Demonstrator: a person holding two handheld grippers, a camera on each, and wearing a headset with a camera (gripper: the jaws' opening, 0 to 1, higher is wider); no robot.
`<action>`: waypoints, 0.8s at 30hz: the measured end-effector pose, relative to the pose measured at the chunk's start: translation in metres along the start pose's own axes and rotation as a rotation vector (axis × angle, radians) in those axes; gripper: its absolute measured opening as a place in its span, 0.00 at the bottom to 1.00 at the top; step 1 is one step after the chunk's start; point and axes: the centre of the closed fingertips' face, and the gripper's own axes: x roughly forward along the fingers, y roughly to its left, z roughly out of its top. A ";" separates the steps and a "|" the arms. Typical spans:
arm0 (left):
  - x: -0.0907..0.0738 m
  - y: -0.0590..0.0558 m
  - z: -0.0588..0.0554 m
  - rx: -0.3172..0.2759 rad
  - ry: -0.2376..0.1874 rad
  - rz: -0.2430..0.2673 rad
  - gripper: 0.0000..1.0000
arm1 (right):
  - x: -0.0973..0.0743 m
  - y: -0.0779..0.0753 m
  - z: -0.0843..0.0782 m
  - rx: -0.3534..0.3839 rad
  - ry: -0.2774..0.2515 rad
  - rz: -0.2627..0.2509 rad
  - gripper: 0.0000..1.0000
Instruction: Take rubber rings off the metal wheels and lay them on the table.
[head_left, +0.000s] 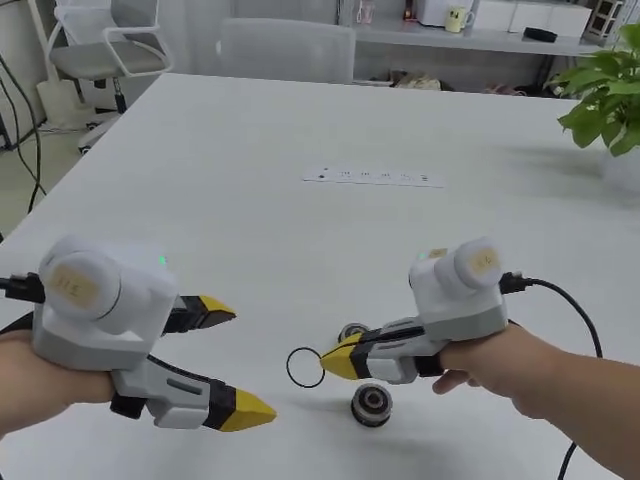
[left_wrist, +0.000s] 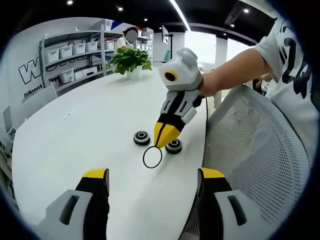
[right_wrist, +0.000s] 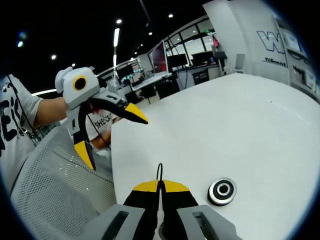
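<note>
Your right gripper (head_left: 328, 366) is clamped on one rubber ring (head_left: 305, 367), which is off its wheel and low over the surface (head_left: 300, 230), not yet released. Your left gripper (head_left: 252, 360) stands apart, holding nothing. Two metal wheels (head_left: 371, 405) lie just beside the ring; their dark rims probably carry more rings.

— What is lying on the table (head_left: 300, 230) at the person's right?

— The far metal wheel (head_left: 352, 332) is sitting just behind the right gripper (head_left: 328, 365). The near metal wheel (head_left: 372, 405) is sitting just before it, closer to the person.

— And the rubber ring (head_left: 305, 367)?

— It is lying left of both wheels, with its edge between the right gripper's jaws, which are pressing together. The left gripper (head_left: 250, 360) is hovering further left, with its jaws spread, apart from the ring.

— What is standing behind?

— A row of sockets (head_left: 373, 178) is sitting in the table's middle. A plant (head_left: 605, 95) is standing at the far right.
</note>
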 end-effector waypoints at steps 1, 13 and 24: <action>-0.001 0.000 0.000 -0.002 -0.001 0.002 0.71 | 0.002 0.000 0.000 0.002 -0.001 0.001 0.00; -0.006 0.002 -0.001 -0.012 -0.005 0.015 0.72 | 0.015 -0.002 -0.007 0.036 0.004 -0.002 0.00; -0.010 0.002 -0.002 -0.018 -0.006 0.022 0.72 | 0.020 -0.009 -0.016 0.033 0.027 -0.040 0.00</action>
